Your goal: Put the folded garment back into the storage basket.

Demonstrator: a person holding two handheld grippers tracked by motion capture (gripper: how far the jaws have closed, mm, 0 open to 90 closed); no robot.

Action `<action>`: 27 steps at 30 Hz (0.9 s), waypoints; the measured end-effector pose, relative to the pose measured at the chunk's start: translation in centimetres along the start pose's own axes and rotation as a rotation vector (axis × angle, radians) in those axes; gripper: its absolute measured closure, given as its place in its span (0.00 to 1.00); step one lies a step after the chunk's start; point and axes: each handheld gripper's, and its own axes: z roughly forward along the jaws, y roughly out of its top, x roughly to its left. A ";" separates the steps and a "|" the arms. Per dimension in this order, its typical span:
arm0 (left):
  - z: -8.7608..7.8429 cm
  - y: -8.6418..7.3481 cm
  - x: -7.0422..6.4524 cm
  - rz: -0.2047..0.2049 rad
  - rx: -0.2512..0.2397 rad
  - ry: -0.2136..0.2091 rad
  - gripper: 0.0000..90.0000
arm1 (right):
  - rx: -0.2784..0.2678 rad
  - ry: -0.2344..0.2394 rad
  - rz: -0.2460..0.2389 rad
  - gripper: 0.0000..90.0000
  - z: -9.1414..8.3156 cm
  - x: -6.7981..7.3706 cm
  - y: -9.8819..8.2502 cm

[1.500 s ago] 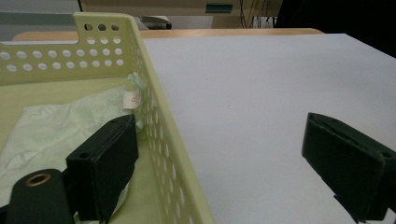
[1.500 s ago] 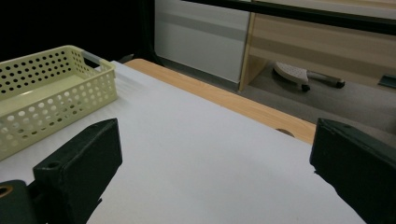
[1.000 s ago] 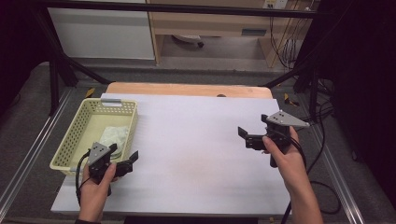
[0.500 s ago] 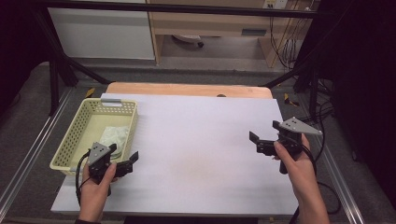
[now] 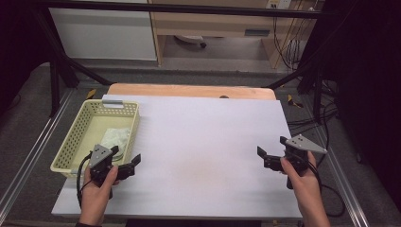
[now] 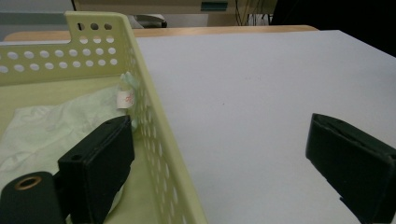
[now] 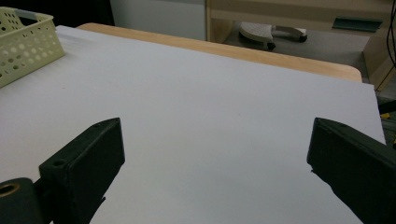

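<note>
Jaws of the left gripper point(image 5: 126, 162) stand wide apart with nothing between them; in the left gripper view, 1 jaw hangs over the near right corner of the basket point(image 6: 154, 121) and the other over the bare table point(image 6: 261, 93). A hand point(image 5: 97, 189) holds this gripper at the near left of the table, just beside the basket's near right corner. The basket point(image 5: 71, 142) is pale yellow, with perforated walls, and sits at the left edge of the white table top point(image 5: 208, 142). Inside it lies a pale green, crumpled bag point(image 6: 60, 126) with a small white label point(image 6: 125, 99) near the right wall; in the high view the bag point(image 5: 116, 138) rests toward the basket's near end.

Jaws of the right gripper point(image 5: 270, 152) are also spread wide and hold nothing; the right gripper view shows only white table surface point(image 7: 210, 107) between them, with the basket point(image 7: 25, 44) far off at its upper left. The right hand point(image 5: 302, 182) grips it at the near right of the table, well apart from the basket and the left gripper. A strip of bare wood point(image 5: 189, 90) runs along the table's far edge.
</note>
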 end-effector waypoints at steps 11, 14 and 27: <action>0.0 0.0 0.0 -0.003 0.001 -0.001 0.09 | 0.034 0.049 -0.018 0.05 0.8 0.3 -3.6; 0.0 0.0 0.0 -0.001 0.005 -0.005 0.09 | 0.044 0.071 -0.025 0.05 1.2 0.5 -4.1; -0.4 0.5 -1.1 0.034 0.008 -0.026 0.09 | 0.100 0.146 -0.080 0.04 2.9 1.9 -5.2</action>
